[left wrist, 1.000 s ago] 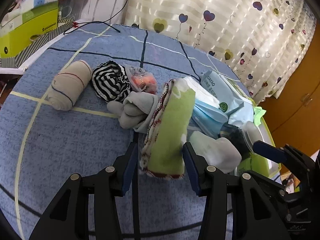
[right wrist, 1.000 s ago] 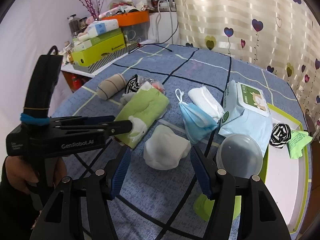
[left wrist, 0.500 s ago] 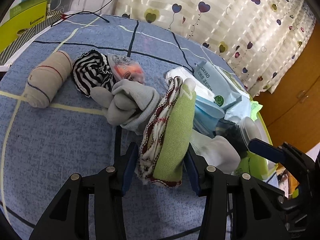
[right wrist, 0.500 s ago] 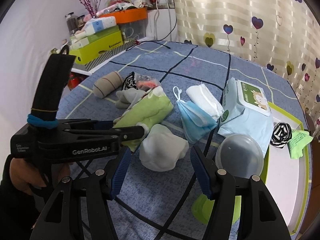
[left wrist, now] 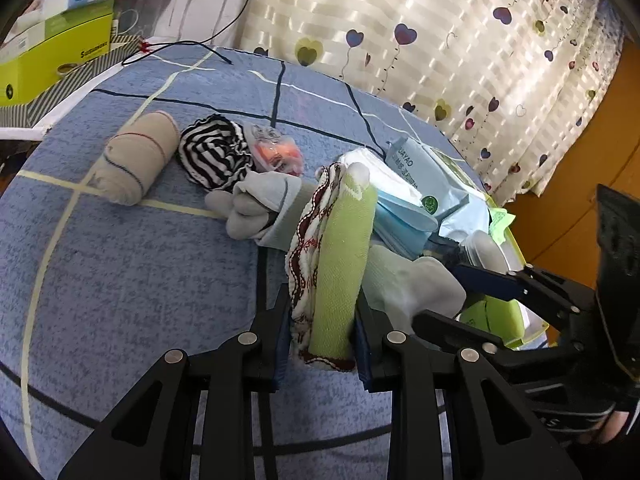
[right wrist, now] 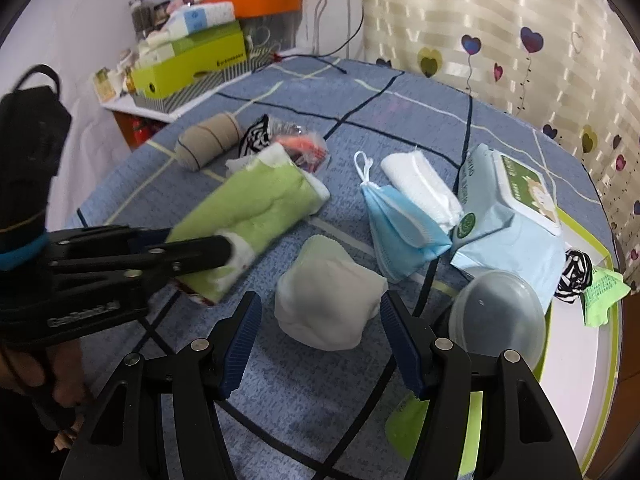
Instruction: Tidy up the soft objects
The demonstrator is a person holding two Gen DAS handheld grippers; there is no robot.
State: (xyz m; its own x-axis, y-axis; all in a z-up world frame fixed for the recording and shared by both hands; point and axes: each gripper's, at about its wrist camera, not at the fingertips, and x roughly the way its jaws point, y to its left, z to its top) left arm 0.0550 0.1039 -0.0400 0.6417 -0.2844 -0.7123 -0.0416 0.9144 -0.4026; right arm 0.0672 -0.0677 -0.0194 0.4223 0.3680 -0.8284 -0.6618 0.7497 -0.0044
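Observation:
A folded green towel (left wrist: 340, 260) with a red-patterned edge stands squeezed between the pads of my left gripper (left wrist: 322, 320), whose jaws are closing on it. In the right wrist view the same green towel (right wrist: 256, 208) lies slanted on the blue cloth, with the left gripper (right wrist: 224, 248) clamped on its near end. My right gripper (right wrist: 320, 312) is open. A balled white sock (right wrist: 328, 300) sits between its fingertips, and the pads are not pressing on it. The white sock (left wrist: 412, 284) also lies just right of the towel.
Beyond the towel lie a beige rolled bandage (left wrist: 136, 156), a striped sock (left wrist: 212, 152), grey socks (left wrist: 260, 204) and an orange packet (left wrist: 276, 152). A blue mask (right wrist: 400, 228), white folded cloth (right wrist: 420, 188), wipes pack (right wrist: 508, 208), clear lid (right wrist: 496, 312) and green-rimmed tray (right wrist: 580, 360) crowd the right.
The left jaws have come together on the green towel, folding it up narrow and upright. My right gripper has come down closer around the white sock.

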